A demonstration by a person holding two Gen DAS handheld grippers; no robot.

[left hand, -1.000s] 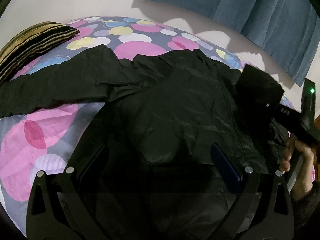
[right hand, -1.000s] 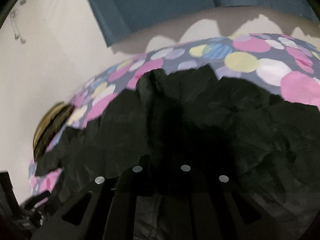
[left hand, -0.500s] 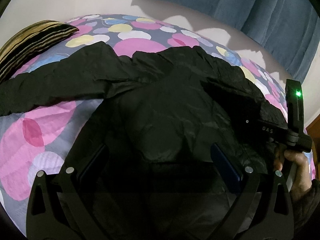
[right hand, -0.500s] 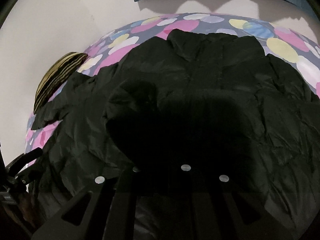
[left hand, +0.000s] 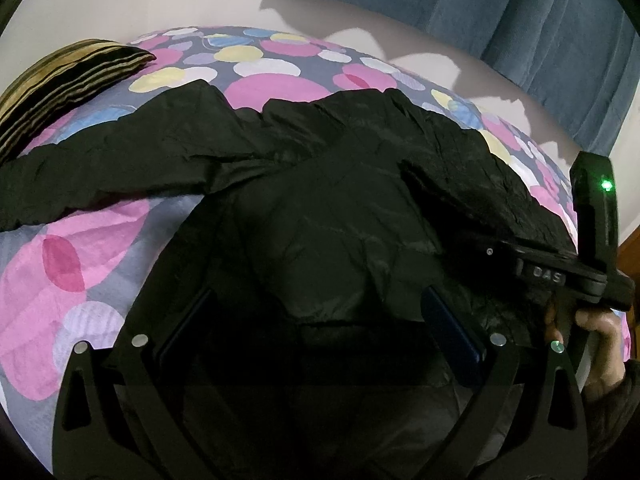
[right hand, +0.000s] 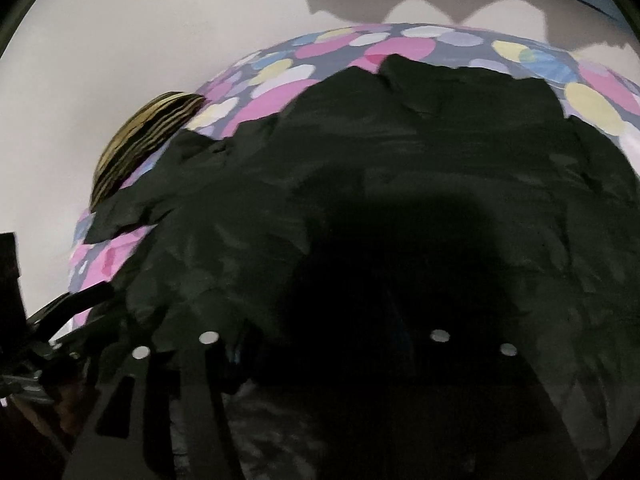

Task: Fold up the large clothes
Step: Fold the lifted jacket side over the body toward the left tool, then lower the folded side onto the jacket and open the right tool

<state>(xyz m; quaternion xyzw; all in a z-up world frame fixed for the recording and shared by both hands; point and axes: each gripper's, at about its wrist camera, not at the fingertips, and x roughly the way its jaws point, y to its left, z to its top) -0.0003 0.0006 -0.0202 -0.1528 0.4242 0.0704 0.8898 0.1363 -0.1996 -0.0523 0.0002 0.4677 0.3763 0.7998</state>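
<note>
A large black jacket (left hand: pixel 320 208) lies spread on the bed, one sleeve stretched out to the left. Its right sleeve (left hand: pixel 480 184) is folded in over the body. My left gripper (left hand: pixel 320 320) hovers open over the jacket's near part, fingers wide apart with fabric lying below them. A hand (left hand: pixel 600 340) holds my right gripper (left hand: pixel 480 250) low at the folded sleeve. In the right wrist view the right gripper (right hand: pixel 324 320) is opening over the jacket (right hand: pixel 400 160). Its fingertips are lost in shadow, and no fabric is seen pinched between them.
The bed sheet (left hand: pixel 80 280) is grey with pink, yellow and blue dots. A striped gold and black pillow (left hand: pixel 60 84) lies at the far left corner. A pale wall and a blue curtain (left hand: pixel 520 20) stand behind the bed.
The right gripper carried the right sleeve inward and down, laid it on the jacket body, and its jaws spread apart. The left gripper stayed still and open.
</note>
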